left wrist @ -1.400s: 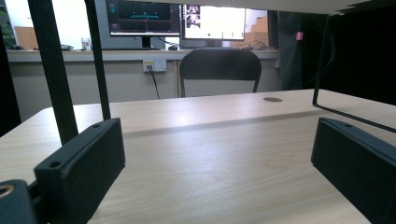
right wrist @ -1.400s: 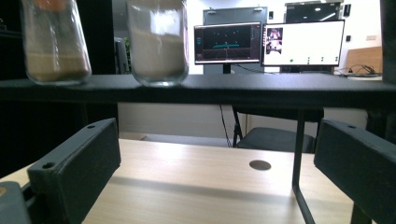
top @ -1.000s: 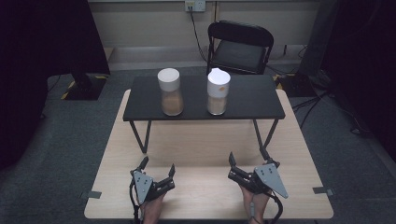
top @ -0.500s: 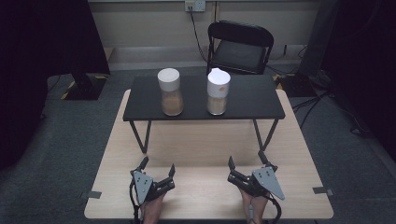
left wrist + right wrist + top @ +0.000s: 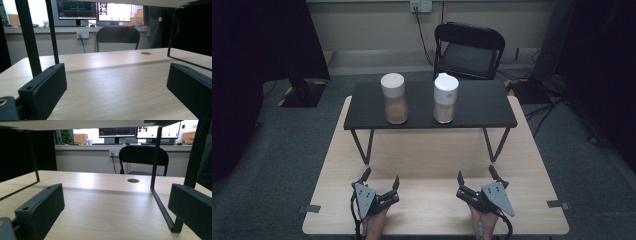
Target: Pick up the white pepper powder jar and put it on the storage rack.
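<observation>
Two clear jars with white lids stand on a small black raised shelf (image 5: 477,107) over the wooden table (image 5: 432,155). The left jar (image 5: 394,98) and the right jar (image 5: 445,98) both hold a brownish powder. My left gripper (image 5: 380,177) rests on the table near the front edge, jaws wide apart and empty. My right gripper (image 5: 476,176) lies beside it to the right, open too with nothing between its jaws. In the left gripper view the gripper (image 5: 115,90) looks under the shelf; the right gripper (image 5: 117,210) in its own view does the same.
The shelf's thin black legs (image 5: 155,165) stand on the table ahead of both grippers. A black folding chair (image 5: 469,50) sits behind the table. Monitors (image 5: 95,10) line a counter at the back wall. A cable hole (image 5: 133,180) marks the tabletop.
The right gripper has shifted slightly, its grey plate settling a little lower. The left gripper and both jars stay where they were.
</observation>
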Available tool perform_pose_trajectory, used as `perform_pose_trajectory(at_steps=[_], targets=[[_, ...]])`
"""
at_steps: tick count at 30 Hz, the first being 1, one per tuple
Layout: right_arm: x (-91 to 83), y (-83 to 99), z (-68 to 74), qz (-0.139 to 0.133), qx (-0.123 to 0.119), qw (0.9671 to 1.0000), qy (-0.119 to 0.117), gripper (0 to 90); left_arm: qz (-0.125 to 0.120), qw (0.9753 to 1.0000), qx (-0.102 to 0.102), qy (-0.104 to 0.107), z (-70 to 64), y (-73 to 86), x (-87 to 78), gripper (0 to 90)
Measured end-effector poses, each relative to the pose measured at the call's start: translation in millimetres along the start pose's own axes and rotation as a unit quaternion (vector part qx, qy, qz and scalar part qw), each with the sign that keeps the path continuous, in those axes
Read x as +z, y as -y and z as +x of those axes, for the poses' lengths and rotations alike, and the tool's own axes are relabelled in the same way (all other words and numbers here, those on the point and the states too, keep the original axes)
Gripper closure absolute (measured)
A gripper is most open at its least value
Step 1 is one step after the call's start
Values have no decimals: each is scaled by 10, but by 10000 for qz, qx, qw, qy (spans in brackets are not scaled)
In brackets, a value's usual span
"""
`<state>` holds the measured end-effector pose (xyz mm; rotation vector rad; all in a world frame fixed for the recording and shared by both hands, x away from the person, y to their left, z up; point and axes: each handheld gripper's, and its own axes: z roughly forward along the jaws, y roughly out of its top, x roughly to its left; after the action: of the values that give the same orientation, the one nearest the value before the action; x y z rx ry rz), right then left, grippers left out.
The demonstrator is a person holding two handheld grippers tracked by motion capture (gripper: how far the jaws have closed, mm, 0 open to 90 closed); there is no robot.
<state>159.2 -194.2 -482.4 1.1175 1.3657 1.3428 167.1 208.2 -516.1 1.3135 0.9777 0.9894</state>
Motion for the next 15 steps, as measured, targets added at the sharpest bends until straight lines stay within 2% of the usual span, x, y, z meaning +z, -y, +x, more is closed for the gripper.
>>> perform_pose_trajectory(at_steps=[15], targets=[[13, 146, -17, 87, -12, 9999, 137, 4, 0, 10000, 0, 0, 0, 0, 0, 23]])
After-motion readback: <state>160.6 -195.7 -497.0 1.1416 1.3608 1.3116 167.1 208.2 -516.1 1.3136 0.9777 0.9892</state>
